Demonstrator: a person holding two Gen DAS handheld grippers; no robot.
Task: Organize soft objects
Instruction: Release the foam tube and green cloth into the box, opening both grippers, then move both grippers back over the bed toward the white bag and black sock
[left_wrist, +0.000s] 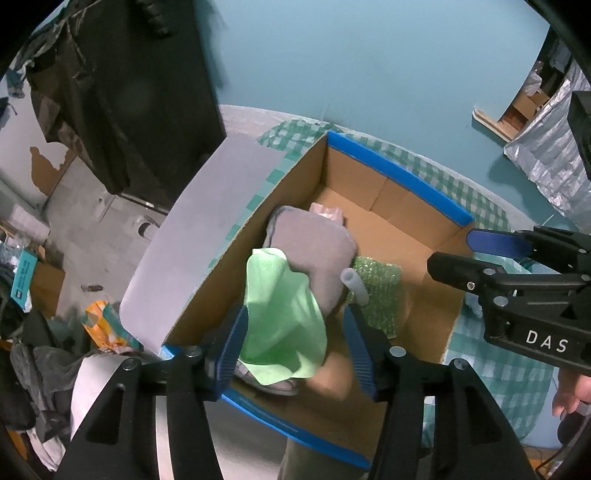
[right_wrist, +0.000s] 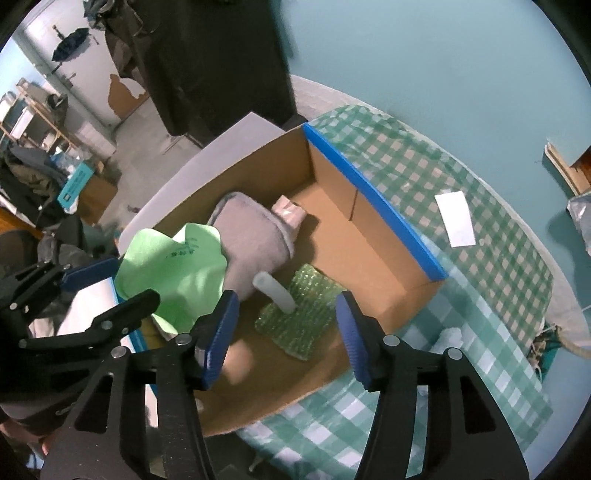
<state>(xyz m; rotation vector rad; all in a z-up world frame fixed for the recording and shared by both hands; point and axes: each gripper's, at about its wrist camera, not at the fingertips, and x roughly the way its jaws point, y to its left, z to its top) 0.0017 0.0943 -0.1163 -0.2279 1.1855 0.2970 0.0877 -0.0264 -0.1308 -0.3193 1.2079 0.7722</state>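
An open cardboard box (left_wrist: 399, 173) (right_wrist: 369, 199) with blue rims stands on a checked cloth. Inside lie a grey plush slipper (left_wrist: 314, 251) (right_wrist: 251, 240), a light green sheet (left_wrist: 284, 317) (right_wrist: 177, 266), green bubble wrap (left_wrist: 380, 291) (right_wrist: 303, 317), a white tube (left_wrist: 354, 286) (right_wrist: 275, 291) and a pink item (left_wrist: 328, 212) (right_wrist: 290, 212). My left gripper (left_wrist: 295, 347) (right_wrist: 118, 288) hangs open over the box's near left corner, the green sheet loose between its fingers. My right gripper (right_wrist: 288, 328) (left_wrist: 454, 254) stands open above the bubble wrap, holding nothing. A blurred beige thing (right_wrist: 240, 358) lies below.
The green-checked tablecloth (right_wrist: 461, 166) carries a white paper slip (right_wrist: 455, 218) and a white fluffy item (right_wrist: 448, 339) right of the box. A grey board (left_wrist: 207, 229) leans on the box's left wall. Dark clothing (left_wrist: 122, 92) hangs behind; clutter covers the floor at left.
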